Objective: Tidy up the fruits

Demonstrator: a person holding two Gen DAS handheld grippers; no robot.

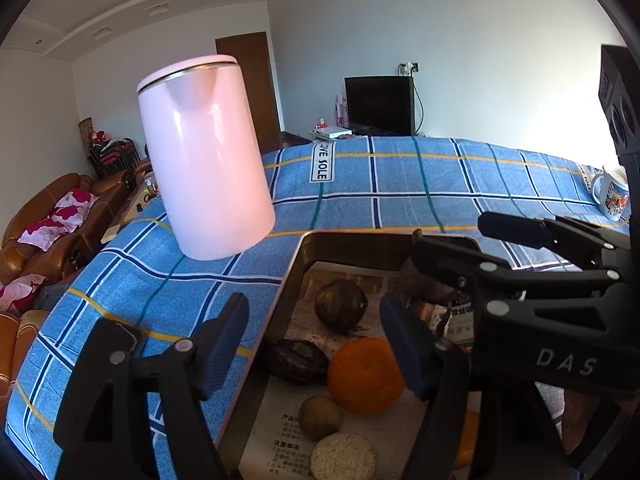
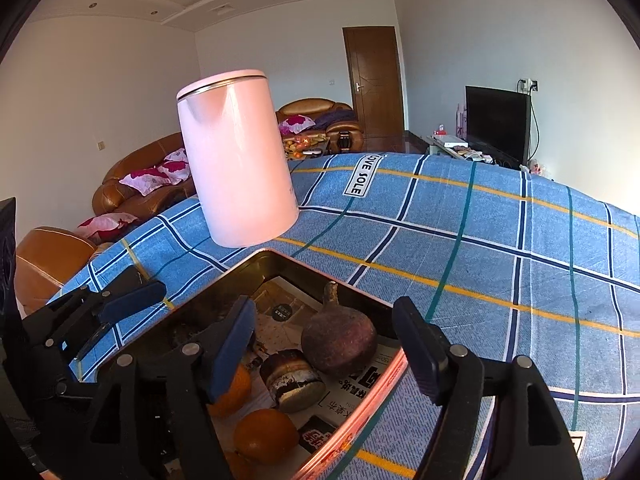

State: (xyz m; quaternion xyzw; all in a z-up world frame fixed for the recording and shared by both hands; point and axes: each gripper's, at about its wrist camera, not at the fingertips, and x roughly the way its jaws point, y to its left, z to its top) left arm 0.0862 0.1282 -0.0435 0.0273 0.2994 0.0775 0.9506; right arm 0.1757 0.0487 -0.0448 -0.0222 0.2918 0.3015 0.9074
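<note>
While both grippers hover spread and empty over the tray, the fruit waits just below the fingers.

Straight under the left gripper [image 1: 314,344], an orange [image 1: 365,376] sits against the inner side of its right finger, with a brown round fruit [image 1: 340,306] just ahead between the fingers and a dark wrinkled one [image 1: 296,361] beside it. Round as that orange is, no long axis matters, and I judge the left hand nearer. Over at the right gripper [image 2: 326,346], released too, a dark purple stemmed fruit [image 2: 339,340] stands between its fingers, stem up, with a second orange [image 2: 266,434] closer in. Everything lies inside the metal tray [image 1: 296,268] on the blue checked cloth [image 1: 400,184]; beyond the tips stands a pink kettle [image 1: 206,156].
</note>
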